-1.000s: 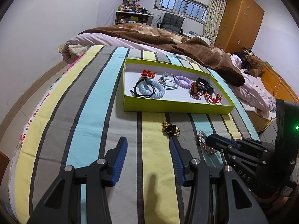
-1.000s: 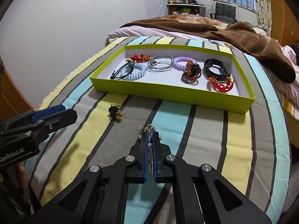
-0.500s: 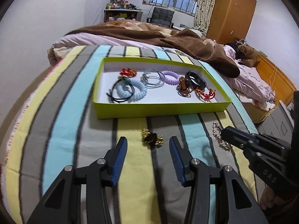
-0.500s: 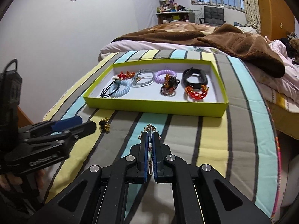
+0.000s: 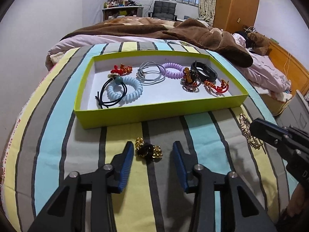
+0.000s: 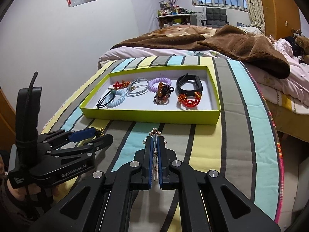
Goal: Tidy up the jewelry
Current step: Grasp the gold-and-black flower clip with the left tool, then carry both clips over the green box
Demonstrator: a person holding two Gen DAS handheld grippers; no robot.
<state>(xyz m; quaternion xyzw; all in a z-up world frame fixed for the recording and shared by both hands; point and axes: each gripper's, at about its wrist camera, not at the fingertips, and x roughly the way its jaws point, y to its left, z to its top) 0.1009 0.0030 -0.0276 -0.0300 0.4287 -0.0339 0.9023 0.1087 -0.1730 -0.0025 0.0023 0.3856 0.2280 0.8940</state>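
Left gripper (image 5: 153,151): jaws closing, black-and-gold hair tie (image 5: 148,151) between them on striped bedspread (image 5: 58,135), blue pads not yet pressing it.
Right gripper (image 6: 154,141): jaws clamped tight on gold rhinestone clip (image 6: 154,133), clip tip protruding past fingertips.
Green tray (image 5: 154,114): on bed, just beyond both grippers. Contents: pale blue coil tie (image 5: 125,89), black elastic (image 5: 108,94), grey cords (image 5: 149,73), purple coil tie (image 5: 172,70), black band (image 5: 203,71), beaded bracelet (image 5: 190,82), two red-orange pieces.
Brown blanket (image 5: 173,31): behind tray.
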